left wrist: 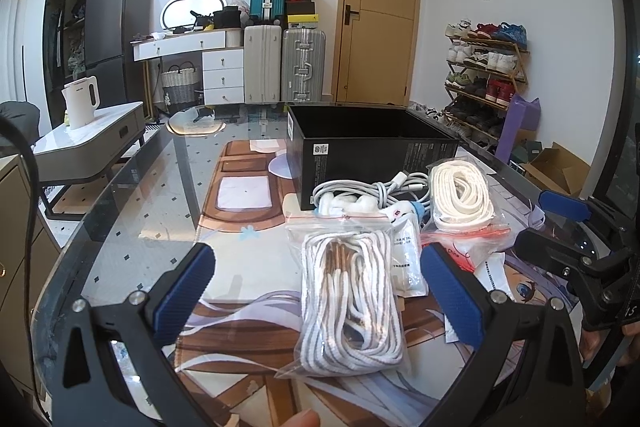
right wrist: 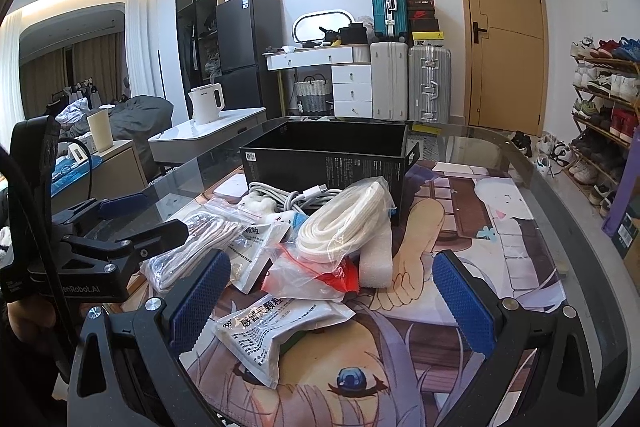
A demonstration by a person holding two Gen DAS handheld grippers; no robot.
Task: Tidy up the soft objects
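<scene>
A clear bag of white and brown striped laces [left wrist: 352, 303] lies on the printed mat, between the open blue pads of my left gripper [left wrist: 316, 287]. Behind it lie white sachets [left wrist: 406, 259], a white cable bundle [left wrist: 360, 193] and a bag of flat white laces [left wrist: 462, 195]. An open black box [left wrist: 372, 147] stands behind the pile. My right gripper [right wrist: 334, 301] is open over a white sachet [right wrist: 272, 331], near a red and clear bag [right wrist: 320, 273], the flat white laces [right wrist: 348, 223] and a white foam piece [right wrist: 378, 259]. The black box [right wrist: 332, 155] is beyond.
The pile sits on a glass table [left wrist: 140, 211] with a cartoon mat [right wrist: 480, 227]. A low white table with a kettle [left wrist: 82, 103] is at the left. Suitcases [left wrist: 302, 67], a door and a shoe rack [left wrist: 486, 75] stand behind.
</scene>
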